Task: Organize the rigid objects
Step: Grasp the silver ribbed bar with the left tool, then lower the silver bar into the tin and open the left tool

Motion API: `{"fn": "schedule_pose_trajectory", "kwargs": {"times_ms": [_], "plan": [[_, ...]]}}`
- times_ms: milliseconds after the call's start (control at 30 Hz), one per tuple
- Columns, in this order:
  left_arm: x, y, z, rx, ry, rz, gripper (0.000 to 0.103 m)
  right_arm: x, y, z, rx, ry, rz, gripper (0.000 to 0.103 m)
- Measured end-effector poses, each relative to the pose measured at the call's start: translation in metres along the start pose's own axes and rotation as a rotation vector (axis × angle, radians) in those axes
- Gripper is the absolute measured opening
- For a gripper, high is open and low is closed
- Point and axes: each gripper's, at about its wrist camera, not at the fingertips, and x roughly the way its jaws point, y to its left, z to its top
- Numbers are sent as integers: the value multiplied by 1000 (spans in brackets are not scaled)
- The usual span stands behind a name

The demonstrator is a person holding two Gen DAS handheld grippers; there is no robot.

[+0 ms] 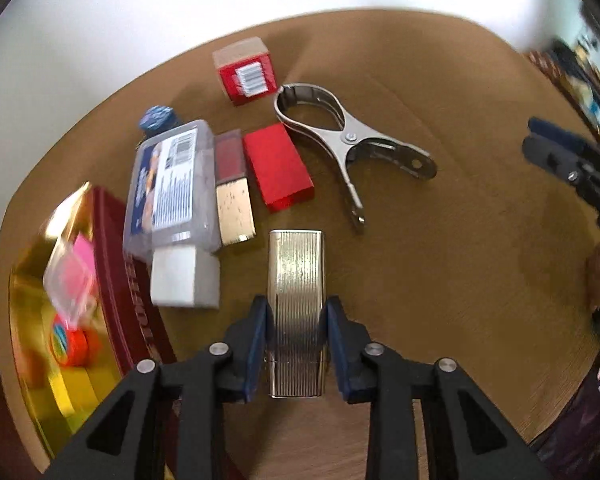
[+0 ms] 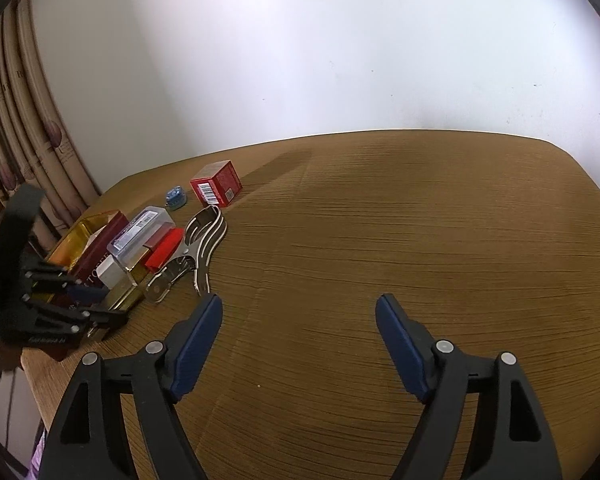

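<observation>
Ribbed silver case (image 1: 296,312) sat pinched in my left claw (image 1: 296,344) just off the desk (image 1: 440,260); right claw (image 2: 298,344) hung spread. I judged a level carry toward the gold tin (image 1: 28,320) best.

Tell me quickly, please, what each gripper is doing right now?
Left gripper: closed on the ribbed metal case.
Right gripper: open, holding nothing, above the table.
</observation>
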Motion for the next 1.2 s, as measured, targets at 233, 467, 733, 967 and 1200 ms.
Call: {"fn": "schedule_pose_trajectory", "kwargs": {"times_ms": [233,467,733,967,1200], "plan": [[-38,-16,-54,-172,-114,-93,29,4,3,0,-13,20,-1,79],[-87,2,-84,-286,-178,-99,29,6,5,0,-26,30,-15,79],[-113,91,-88,-384,-176,-12,29,11,9,0,-47,52,-30,79],[-75,133,-60,-377,-124,48,29,12,11,-1,-61,61,-30,79],[-38,145,-43,-381,-86,58,29,16,14,-2,-69,80,-27,79]]}}
